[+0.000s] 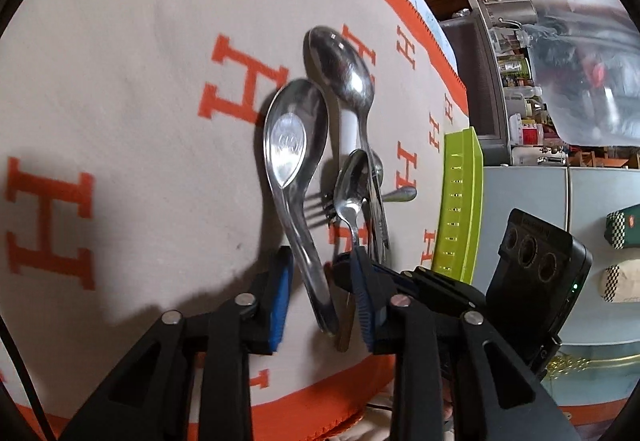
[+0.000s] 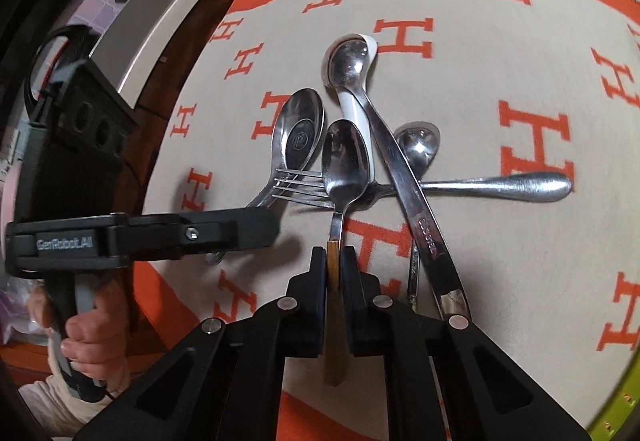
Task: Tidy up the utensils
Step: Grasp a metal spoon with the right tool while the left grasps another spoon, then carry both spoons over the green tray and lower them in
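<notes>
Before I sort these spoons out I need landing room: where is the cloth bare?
Bare cloth spreads beyond the wide soup spoon on the side away from the green tray. A narrower strip lies between the fork handle and that tray. Crowded: the crossed pile around the gold-handled spoon.

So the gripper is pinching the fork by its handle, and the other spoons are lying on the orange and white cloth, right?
Not the fork. The right wrist view shows the right gripper pinching the wooden-handled spoon. The fork lies flat in the pile. The other spoons do lie on the cloth.
</notes>
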`<action>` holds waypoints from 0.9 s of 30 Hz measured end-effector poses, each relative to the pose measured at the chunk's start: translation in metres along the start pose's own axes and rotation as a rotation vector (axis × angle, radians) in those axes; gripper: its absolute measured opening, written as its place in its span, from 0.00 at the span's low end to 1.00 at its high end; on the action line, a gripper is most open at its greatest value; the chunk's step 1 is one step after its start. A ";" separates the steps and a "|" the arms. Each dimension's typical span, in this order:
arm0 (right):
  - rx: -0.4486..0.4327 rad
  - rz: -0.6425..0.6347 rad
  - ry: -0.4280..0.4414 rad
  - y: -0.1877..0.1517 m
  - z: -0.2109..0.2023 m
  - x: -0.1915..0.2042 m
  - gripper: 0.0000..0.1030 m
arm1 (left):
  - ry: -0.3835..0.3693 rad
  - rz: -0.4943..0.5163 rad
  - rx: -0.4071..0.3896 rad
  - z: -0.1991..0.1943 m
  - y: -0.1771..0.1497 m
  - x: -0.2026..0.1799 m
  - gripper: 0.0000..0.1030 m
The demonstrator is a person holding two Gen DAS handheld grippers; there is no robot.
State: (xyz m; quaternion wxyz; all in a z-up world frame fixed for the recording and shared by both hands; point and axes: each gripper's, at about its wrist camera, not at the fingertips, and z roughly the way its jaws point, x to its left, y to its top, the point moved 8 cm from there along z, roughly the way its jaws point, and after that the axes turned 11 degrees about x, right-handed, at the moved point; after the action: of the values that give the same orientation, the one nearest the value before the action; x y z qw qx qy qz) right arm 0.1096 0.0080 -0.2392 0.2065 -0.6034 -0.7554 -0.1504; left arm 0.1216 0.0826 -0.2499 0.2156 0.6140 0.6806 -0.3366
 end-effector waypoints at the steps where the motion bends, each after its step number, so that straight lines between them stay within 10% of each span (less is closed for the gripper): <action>1: -0.002 0.006 0.011 0.000 -0.001 0.000 0.07 | -0.002 -0.007 -0.002 0.001 0.000 0.001 0.10; 27: -0.261 0.200 0.091 -0.054 -0.126 -0.061 0.07 | 0.061 0.156 -0.115 -0.020 -0.036 -0.083 0.00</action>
State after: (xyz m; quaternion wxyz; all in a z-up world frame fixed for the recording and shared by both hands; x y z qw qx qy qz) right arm 0.0848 -0.1160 -0.1582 0.1743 -0.6897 -0.6555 -0.2534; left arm 0.1016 0.0386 -0.1706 0.2552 0.6616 0.6552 -0.2606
